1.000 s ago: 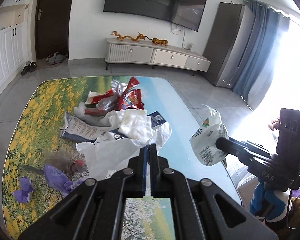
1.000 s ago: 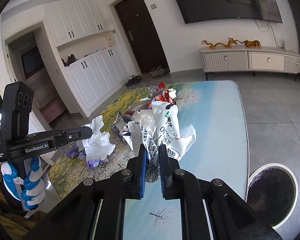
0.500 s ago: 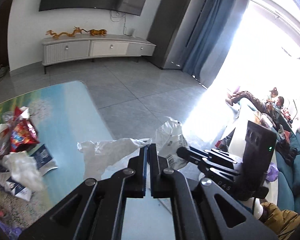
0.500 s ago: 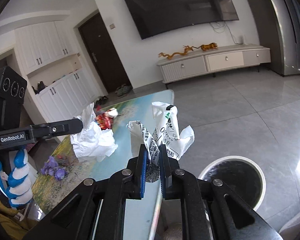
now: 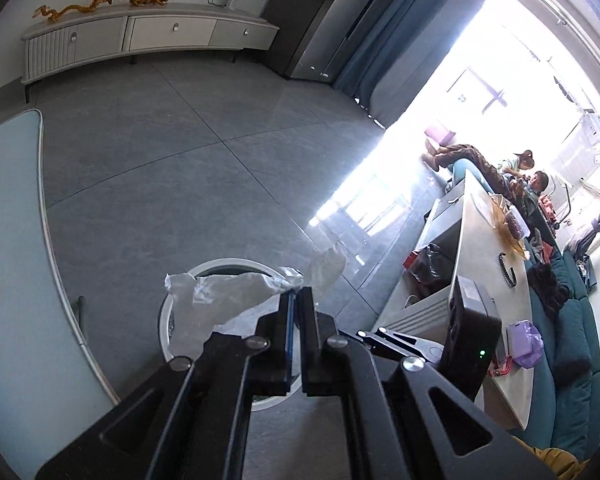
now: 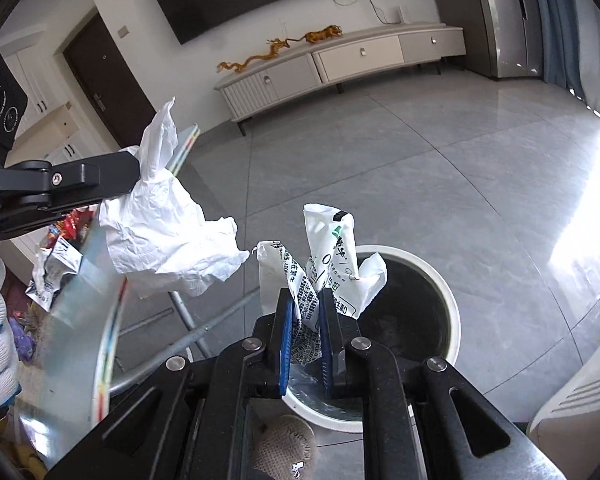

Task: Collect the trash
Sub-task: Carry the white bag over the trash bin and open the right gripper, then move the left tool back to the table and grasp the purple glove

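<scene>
My left gripper is shut on a crumpled white plastic bag and holds it over the round white trash bin on the floor. In the right wrist view the same bag hangs from the left gripper's fingers beside the table edge. My right gripper is shut on a white printed wrapper and holds it above the near rim of the bin, whose inside is dark.
The glass table with its picture top lies at the left, with more wrappers on it. A white TV cabinet stands by the far wall. A sofa and a low table stand at the right.
Both grippers have swung away from the table with their trash. They now hang over the trash bin on the floor. The table's trash pile has left the left wrist view.
</scene>
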Motion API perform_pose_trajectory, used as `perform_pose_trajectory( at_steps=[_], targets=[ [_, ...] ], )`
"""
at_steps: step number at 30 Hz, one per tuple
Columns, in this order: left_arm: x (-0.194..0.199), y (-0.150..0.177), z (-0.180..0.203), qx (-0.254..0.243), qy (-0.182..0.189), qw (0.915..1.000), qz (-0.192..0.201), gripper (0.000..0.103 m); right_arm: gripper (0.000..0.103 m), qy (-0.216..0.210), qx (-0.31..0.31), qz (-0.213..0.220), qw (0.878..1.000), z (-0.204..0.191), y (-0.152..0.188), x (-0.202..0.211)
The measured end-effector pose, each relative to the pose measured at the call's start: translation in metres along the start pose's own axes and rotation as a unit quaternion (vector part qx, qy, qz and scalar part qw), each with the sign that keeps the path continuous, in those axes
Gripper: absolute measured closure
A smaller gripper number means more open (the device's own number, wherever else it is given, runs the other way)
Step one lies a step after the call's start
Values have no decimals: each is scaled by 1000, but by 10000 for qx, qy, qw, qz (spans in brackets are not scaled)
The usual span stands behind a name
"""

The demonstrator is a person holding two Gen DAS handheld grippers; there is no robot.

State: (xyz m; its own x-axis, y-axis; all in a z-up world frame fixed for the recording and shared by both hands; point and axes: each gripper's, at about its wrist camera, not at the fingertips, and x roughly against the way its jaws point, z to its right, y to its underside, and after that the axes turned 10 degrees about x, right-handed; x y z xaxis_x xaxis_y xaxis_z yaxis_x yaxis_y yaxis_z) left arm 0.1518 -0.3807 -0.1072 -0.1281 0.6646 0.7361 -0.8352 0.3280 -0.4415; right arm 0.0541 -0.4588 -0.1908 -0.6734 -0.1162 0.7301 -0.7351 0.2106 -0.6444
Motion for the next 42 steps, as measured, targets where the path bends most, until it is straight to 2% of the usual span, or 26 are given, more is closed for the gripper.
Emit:
perform_pose_trajectory(
  at_steps=[6,10,18,19,21,22,23,26,30,35,42],
  targets=[
    [-36,-4,-8,199,-74,9994,-265,99,76,94,-138,-300,9994,26,7,-29],
    [-49,-2,-11,271,-33,9986,-443,98,61,184,-300,-419,9985,37,12,-38],
    [-31,1,-12,272,-20,9989,-392,97,54,381,-357,-217,9984,38,11,-10],
    [-27,1,-12,266,-29,9990,-364,95,53,419,-359,-167,9983,38,10,-5],
    [-20,2,-9,274,-22,9992,-284,81,53,487,-369,-74,9981,40,7,5],
    [-13,4,-8,279,-14,9994,-207,70,53,529,-370,-19,9979,38,7,12],
    [-8,4,-7,270,-5,9995,-146,66,53,561,-369,36,9977,37,6,20],
    [15,8,-2,204,-14,9998,42,66,53,619,-326,194,9974,29,3,40],
    [57,19,4,59,-205,9982,556,66,51,674,-238,470,9963,13,-4,70],
    [119,35,5,-50,-498,9909,1247,66,49,711,21,915,9933,-22,-17,111],
    [207,75,-20,-7,-788,9812,1760,66,47,582,624,1428,9861,-91,-35,161]
  ],
)
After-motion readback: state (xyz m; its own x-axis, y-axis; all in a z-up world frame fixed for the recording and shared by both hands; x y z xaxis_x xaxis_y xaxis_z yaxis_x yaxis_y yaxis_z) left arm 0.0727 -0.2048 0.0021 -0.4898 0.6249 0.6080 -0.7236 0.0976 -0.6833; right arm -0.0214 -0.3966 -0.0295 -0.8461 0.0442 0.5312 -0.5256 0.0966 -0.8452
